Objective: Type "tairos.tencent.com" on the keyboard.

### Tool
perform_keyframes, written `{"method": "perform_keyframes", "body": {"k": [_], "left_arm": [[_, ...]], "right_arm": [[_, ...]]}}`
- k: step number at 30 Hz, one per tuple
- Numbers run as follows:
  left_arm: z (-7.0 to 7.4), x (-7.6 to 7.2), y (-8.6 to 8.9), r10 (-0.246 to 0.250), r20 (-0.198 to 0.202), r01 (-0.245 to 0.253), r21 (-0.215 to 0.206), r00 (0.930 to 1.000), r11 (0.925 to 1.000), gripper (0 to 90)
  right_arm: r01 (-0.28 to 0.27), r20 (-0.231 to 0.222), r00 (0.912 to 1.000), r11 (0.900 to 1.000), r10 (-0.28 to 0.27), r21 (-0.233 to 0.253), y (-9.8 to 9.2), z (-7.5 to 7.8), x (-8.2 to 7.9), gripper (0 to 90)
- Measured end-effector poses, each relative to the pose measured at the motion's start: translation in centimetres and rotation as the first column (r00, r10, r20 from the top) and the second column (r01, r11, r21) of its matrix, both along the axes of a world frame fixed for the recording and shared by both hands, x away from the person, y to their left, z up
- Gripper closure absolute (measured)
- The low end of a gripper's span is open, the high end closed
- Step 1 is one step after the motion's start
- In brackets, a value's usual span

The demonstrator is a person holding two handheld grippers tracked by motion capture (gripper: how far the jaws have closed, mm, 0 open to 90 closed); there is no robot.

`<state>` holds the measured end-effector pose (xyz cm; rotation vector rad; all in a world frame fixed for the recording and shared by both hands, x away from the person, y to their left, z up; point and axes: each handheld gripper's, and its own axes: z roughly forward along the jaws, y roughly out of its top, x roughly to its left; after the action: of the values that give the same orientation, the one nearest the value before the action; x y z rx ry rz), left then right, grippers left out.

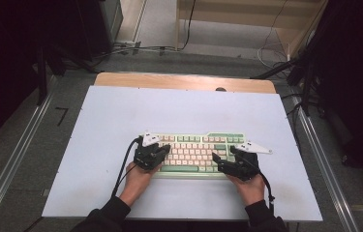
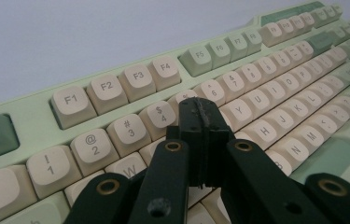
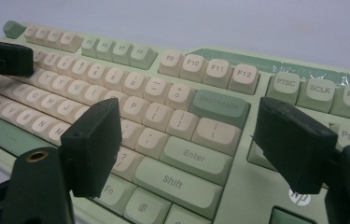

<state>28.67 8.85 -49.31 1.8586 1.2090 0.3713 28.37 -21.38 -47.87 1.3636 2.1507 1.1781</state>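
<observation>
While your left gripper [image 2: 199,122], fingers clenched, hovers over the keyboard [image 1: 196,153], typing looks under way. Your right gripper [image 3: 191,149] hangs released; press down squarely next.

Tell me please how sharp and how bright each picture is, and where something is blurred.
High view: the white table is evenly lit, the room around it dark; the keyboard is small, its letters unreadable. Left gripper view: near keys sharp, far keys soft, and the closed left gripper is crisp. Right gripper view: the open right gripper is slightly blurred up close, and the far key rows fade.
</observation>
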Motion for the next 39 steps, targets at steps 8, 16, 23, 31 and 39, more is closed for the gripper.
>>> {"method": "perform_keyframes", "body": {"k": [8, 16, 23, 31, 39], "left_arm": [[0.0, 0.0, -0.1, -0.006, 0.000, 0.006, 0.000, 1.0000, 1.0000, 90.0], [0.0, 0.0, -0.1, -0.006, -0.003, 0.006, 0.000, 1.0000, 1.0000, 90.0], [-0.1, 0.0, -0.1, -0.008, -0.009, 0.008, -0.003, 0.9999, 1.0000, 90.0], [0.0, 0.0, 0.0, -0.008, -0.018, 0.008, -0.014, 0.9998, 0.9999, 90.0], [0.9, -0.6, 0.5, 0.013, 0.048, -0.009, -0.076, 0.9988, 0.9970, 79.7]], "right_arm": [[-0.002, -0.002, 1.0000, 1.000, 0.002, -0.003, 0.0, -0.1, 0.1, 21.6], [-0.002, -0.001, 1.0000, 1.000, 0.002, -0.002, 0.0, 0.0, 0.0, 21.7], [-0.003, -0.001, 1.0000, 1.000, 0.003, 0.000, 0.0, 0.0, 0.0, 21.9], [-0.002, 0.000, 1.0000, 1.000, 0.002, 0.003, 0.0, 0.1, 0.0, 21.9], [-0.003, 0.000, 1.0000, 1.000, 0.003, 0.003, 0.0, 0.0, 0.0, 21.9]]}}
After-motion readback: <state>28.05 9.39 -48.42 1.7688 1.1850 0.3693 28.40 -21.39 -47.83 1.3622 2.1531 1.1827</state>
